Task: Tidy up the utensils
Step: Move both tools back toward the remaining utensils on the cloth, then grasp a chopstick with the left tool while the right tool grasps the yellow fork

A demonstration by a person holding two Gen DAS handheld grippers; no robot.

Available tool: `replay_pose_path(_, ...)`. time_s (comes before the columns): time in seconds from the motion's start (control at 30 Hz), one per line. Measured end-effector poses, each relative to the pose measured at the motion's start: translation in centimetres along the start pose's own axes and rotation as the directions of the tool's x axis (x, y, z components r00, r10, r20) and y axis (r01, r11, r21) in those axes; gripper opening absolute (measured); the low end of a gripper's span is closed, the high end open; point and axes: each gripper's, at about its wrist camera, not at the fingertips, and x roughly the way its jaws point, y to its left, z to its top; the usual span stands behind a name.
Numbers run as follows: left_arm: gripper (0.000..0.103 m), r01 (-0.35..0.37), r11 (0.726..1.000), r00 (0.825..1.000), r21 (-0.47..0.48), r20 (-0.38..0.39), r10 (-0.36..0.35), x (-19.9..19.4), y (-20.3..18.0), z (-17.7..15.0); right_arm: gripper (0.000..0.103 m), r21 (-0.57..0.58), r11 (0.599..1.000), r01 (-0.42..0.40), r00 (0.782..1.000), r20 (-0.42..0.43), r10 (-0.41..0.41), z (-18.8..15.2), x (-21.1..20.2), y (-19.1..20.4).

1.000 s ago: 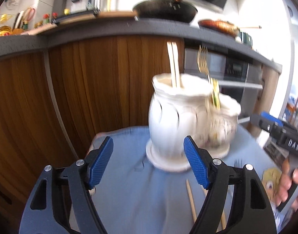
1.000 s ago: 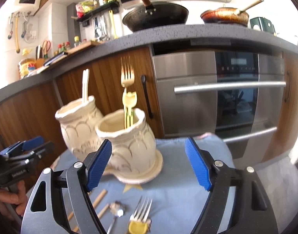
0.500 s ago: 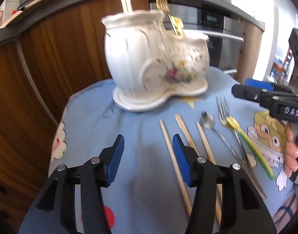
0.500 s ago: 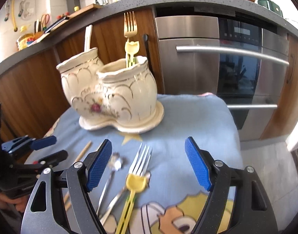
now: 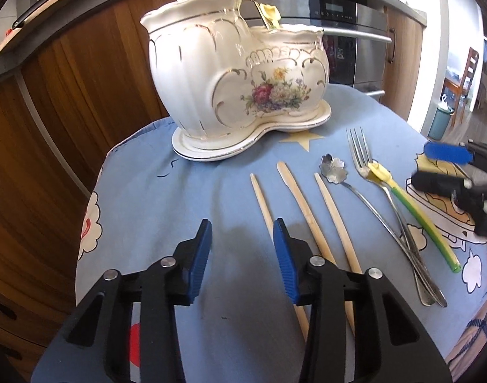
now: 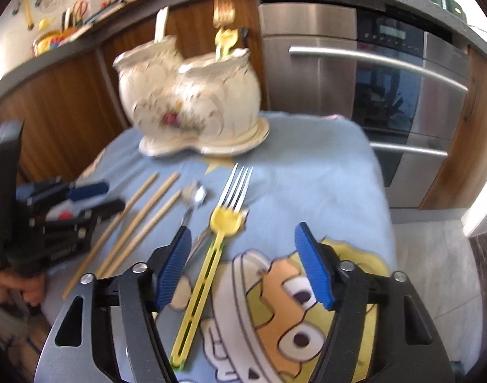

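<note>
Our left gripper (image 5: 241,257), jaws just narrowing on nothing, hovers lower centre beside 3 wooden chopsticks (image 5: 302,210). Our right gripper (image 6: 243,263), also closing, straddles the yellow-handled fork (image 6: 211,255) without touching it, below the white floral ceramic holder (image 6: 192,102).

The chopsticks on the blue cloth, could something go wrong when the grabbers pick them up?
Maybe. The left gripper, jaws just closing on nothing, sits beside the leftmost chopstick, so it might miss. The right gripper straddles the yellow-handled fork, which lies across the flower spoon, so lifting one could drag the other.
</note>
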Motion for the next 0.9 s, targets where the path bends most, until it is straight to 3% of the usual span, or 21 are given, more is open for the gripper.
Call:
replay_pose_path(0.03, 0.039, 0.0, 1.0, 1.0, 0.001, -0.001, 0.0, 0.0, 0.0, 0.0, 0.054, -0.011, 1.0, -0.006, 1.0, -0.017, 0.006, -0.3, 0.2, 0.2)
replay_pose_path(0.17, 0.038, 0.004, 1.0, 1.0, 0.008, -0.001, -0.004, 0.0, -0.1, 0.0, 0.045, -0.045, 0.999, -0.016, 0.997, -0.077, 0.013, -1.1, 1.2, 0.9)
replay_pose_path(0.3, 0.038, 0.007, 1.0, 1.0, 0.015, 0.0, -0.007, -0.1, -0.1, 0.0, 0.04, -0.078, 0.997, 0.001, 0.996, -0.091, -0.008, -1.0, 1.4, 1.4)
replay_pose_path(0.37, 0.037, 0.01, 1.0, 1.0, 0.014, 0.0, -0.01, -0.1, -0.2, 0.0, 0.029, -0.086, 0.996, 0.006, 0.995, -0.098, -0.014, -0.9, 1.6, 1.3)
replay_pose_path(0.47, 0.035, 0.017, 1.0, 1.0, 0.017, 0.0, -0.017, -0.1, -0.2, 0.0, 0.023, -0.086, 0.996, -0.002, 0.993, -0.117, -0.008, -0.5, 1.7, 0.9)
replay_pose_path(0.73, 0.029, 0.037, 0.999, 0.999, 0.031, -0.003, -0.037, -0.3, -0.5, -0.2, 0.022, -0.132, 0.991, -0.013, 0.981, -0.193, -0.013, 0.7, 2.3, -0.1)
replay_pose_path(0.9, 0.024, 0.087, 0.995, 0.995, 0.039, -0.052, -0.085, 0.2, -0.8, -0.2, 0.022, -0.171, 0.984, -0.059, 0.959, -0.283, 0.008, 1.7, 2.9, -0.2)
